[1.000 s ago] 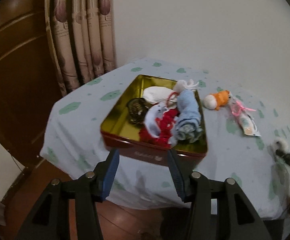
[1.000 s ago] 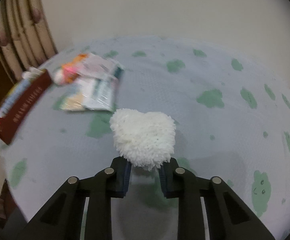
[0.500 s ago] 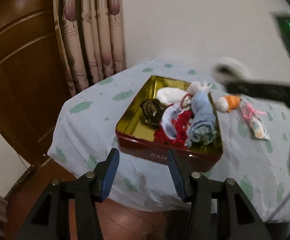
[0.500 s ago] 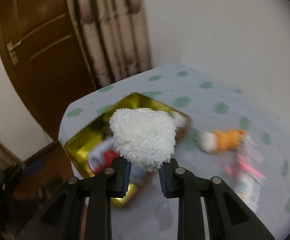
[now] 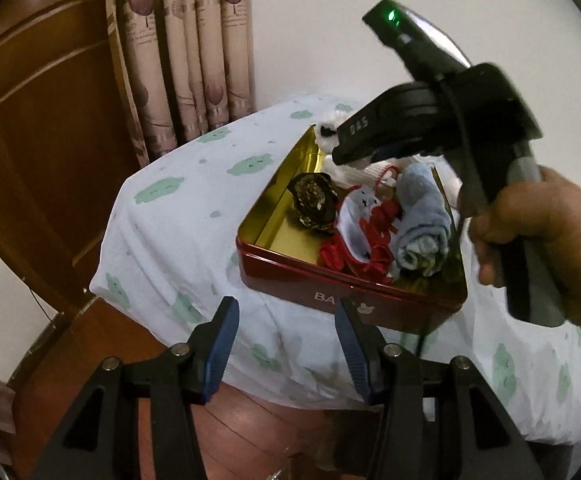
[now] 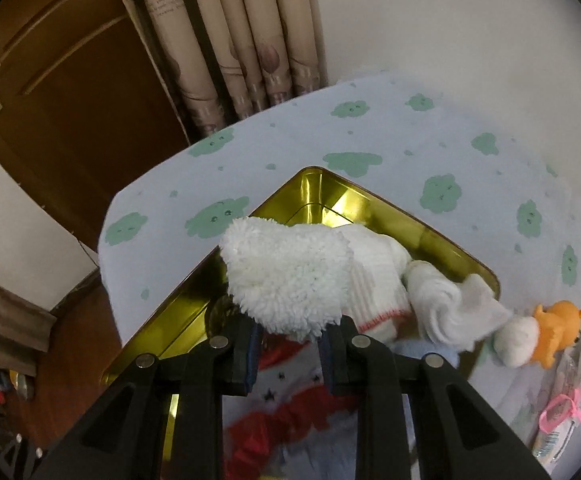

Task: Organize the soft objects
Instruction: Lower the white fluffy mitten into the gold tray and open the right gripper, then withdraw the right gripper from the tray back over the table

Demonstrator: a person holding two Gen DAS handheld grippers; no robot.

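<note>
A red tin [image 5: 354, 300] with a gold inside [image 6: 322, 196] stands on the clouded tablecloth. It holds a blue rolled cloth [image 5: 422, 220], red ribbon [image 5: 370, 248], a dark scrunchie [image 5: 314, 202] and white socks [image 6: 374, 276]. My right gripper [image 6: 288, 338] is shut on a fluffy white pad [image 6: 286, 276], hanging over the tin's far part; the left wrist view shows that gripper [image 5: 340, 146] in a person's hand [image 5: 546, 232]. My left gripper [image 5: 286, 344] stands open and empty before the tin's near wall.
An orange and white plush toy [image 6: 546, 332] and a plastic packet with a pink bow [image 6: 562, 420] lie on the cloth right of the tin. Behind the table hang curtains [image 5: 194, 52] beside a brown door [image 6: 70, 80]. The table edge [image 5: 138, 300] drops to a wooden floor.
My right gripper has swung left with the fluffy pad, from open tablecloth to above the tin. It has come into the left wrist view. The left gripper has drifted slightly closer.
</note>
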